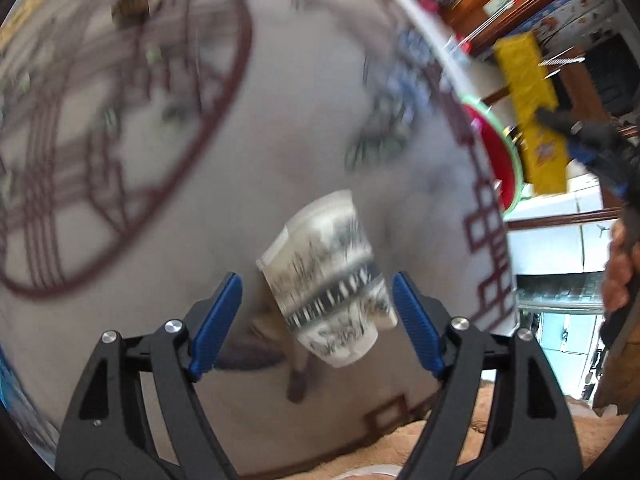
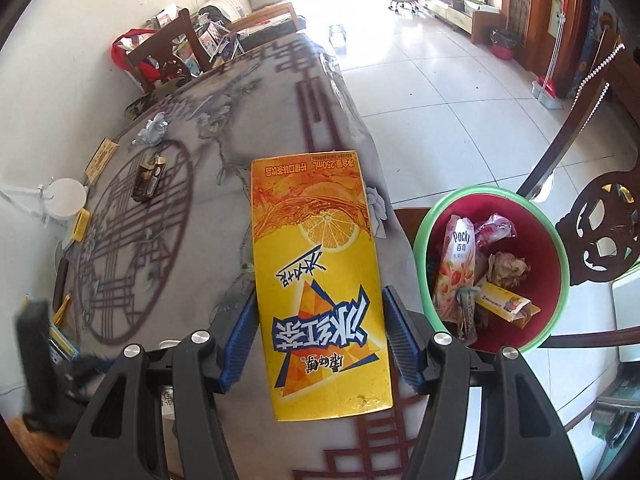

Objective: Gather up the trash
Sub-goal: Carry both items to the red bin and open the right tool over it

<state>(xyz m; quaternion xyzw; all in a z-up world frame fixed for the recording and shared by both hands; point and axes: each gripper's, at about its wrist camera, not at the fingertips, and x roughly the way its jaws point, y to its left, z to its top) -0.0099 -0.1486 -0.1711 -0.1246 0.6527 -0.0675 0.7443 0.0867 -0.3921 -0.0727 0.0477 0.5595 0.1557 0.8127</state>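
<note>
- A yellow iced-tea carton sits clamped between the closed jaws of the right gripper, held above the desk edge, near the bin but not over it.
- A printed paper cup lies on its side on the desk between the wide-open jaws of the left gripper, pads clear of it.
- The green-rimmed red bin, just beside the desk, already holds a Pocky pouch, a small yellow box and crumpled wrappers.
- Left, judging by the scene: drop the carton, grasp the cup, then fetch the crumpled tissue and dark packet farther along the desk.
- The carton looks flat-sided and undented, orange slice printed mid-panel.
</note>
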